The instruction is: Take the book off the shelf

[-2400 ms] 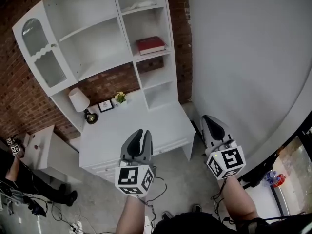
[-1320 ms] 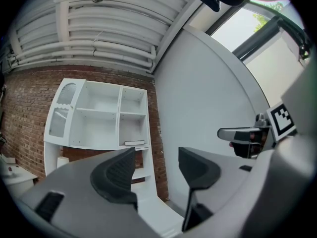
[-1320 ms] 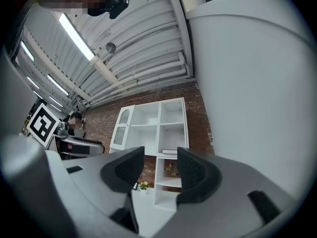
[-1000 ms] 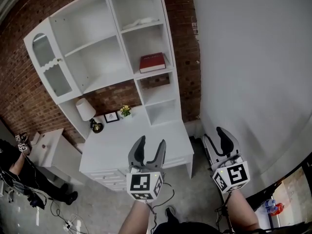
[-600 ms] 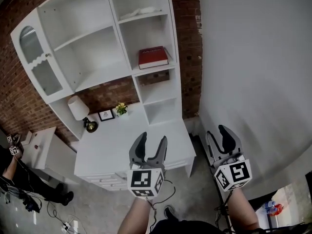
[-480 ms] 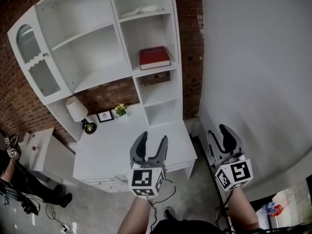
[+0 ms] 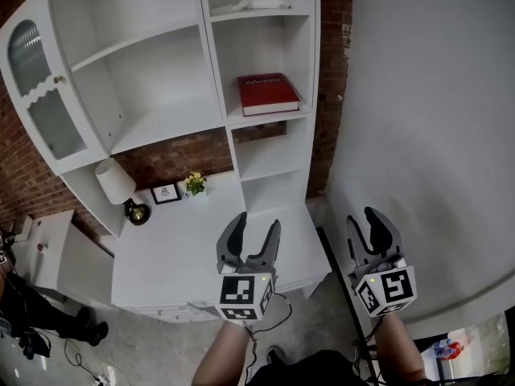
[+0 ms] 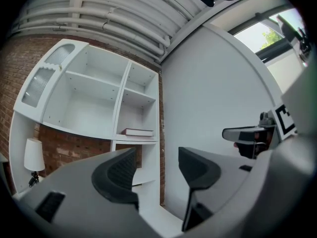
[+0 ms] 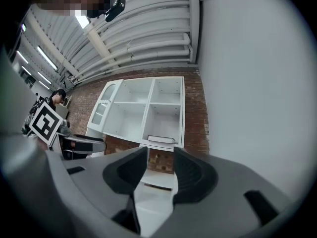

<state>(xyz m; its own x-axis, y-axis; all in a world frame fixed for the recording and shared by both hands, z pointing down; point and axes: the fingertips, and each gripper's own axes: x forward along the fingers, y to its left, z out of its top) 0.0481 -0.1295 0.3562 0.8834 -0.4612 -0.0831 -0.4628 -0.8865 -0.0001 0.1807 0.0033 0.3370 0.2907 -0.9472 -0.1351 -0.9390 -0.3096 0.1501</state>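
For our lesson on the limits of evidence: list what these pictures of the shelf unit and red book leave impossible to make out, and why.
Red book, head view: cover lettering too small to read.
Framed picture, head view: image too small.
Flat white thing above the book, head view: too small to identify.
Cabinet door, head view: ribbed glass hides what is inside.

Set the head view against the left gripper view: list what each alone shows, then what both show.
Head view only: the framed picture and the yellow flowers. Left gripper view only: ceiling pipes and a window. Both: the red book lying flat on its shelf, the lamp and the white shelf unit.
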